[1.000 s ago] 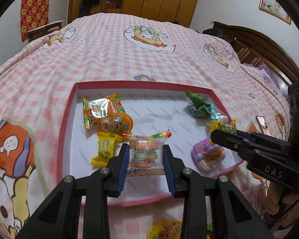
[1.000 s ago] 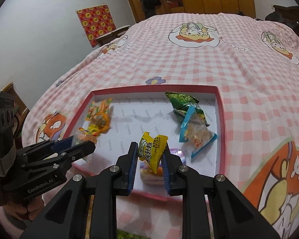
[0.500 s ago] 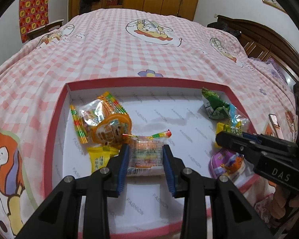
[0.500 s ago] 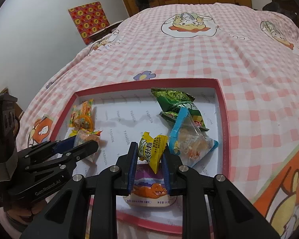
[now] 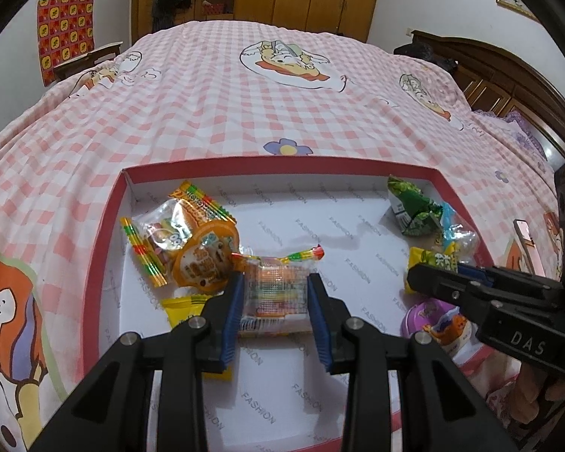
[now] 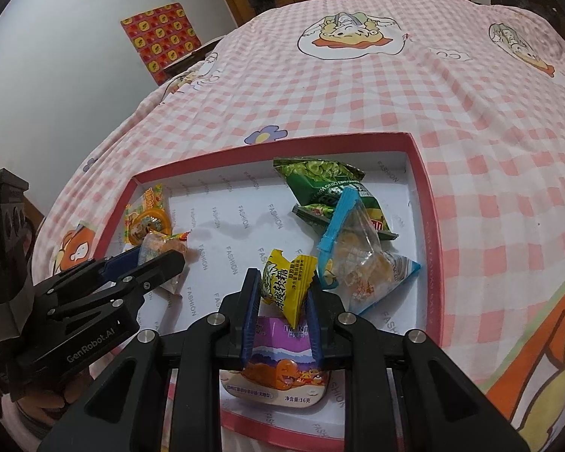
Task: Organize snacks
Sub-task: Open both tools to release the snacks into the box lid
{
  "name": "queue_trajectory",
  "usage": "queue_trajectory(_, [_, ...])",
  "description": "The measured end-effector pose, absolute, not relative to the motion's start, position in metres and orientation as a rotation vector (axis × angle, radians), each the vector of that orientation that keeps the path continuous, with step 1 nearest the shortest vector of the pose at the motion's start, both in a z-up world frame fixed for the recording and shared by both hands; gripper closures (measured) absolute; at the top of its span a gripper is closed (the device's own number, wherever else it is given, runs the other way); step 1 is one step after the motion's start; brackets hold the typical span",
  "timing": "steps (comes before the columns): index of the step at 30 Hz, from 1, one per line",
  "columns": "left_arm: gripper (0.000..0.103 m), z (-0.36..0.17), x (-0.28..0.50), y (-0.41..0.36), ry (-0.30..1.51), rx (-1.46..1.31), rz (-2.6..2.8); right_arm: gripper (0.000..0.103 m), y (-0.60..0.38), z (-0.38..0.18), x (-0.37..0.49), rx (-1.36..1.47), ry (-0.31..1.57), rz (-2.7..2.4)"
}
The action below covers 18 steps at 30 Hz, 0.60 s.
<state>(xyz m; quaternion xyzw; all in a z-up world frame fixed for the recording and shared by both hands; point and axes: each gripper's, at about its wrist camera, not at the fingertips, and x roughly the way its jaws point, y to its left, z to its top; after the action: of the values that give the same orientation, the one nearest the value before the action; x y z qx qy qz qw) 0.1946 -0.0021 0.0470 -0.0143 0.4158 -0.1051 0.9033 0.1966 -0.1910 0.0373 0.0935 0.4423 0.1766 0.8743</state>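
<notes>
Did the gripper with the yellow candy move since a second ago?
Yes. The right gripper, shut on the yellow candy, has come forward over the red box's near rim, now above the purple packet inside.

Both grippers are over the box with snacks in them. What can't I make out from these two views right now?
- Left wrist view: yellow packet, mostly hidden by the left gripper and orange cup.
- Right wrist view: purple tin, sides covered by the right gripper.
- Both views: red box, near edge hidden behind gripper arms.
</notes>
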Motion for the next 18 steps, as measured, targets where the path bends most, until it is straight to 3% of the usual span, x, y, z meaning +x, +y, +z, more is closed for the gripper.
queue_trajectory(5, [0.067,0.048,0.192,-0.002,0.861,-0.034,-0.216,0.079,-0.191,0.037,0.197,0.193,0.923,0.370])
queue_trajectory(10, [0.067,0.053,0.186,-0.004,0.852,-0.018,-0.219,0.067,-0.190,0.041,0.195,0.189,0.899,0.380])
queue_trajectory(15, [0.058,0.063,0.174,-0.005,0.820,-0.009,-0.229,0.061,-0.188,0.048,0.191,0.178,0.877,0.384])
queue_trajectory(18, [0.058,0.067,0.168,-0.004,0.818,-0.008,-0.231,0.058,-0.188,0.052,0.188,0.175,0.868,0.388])
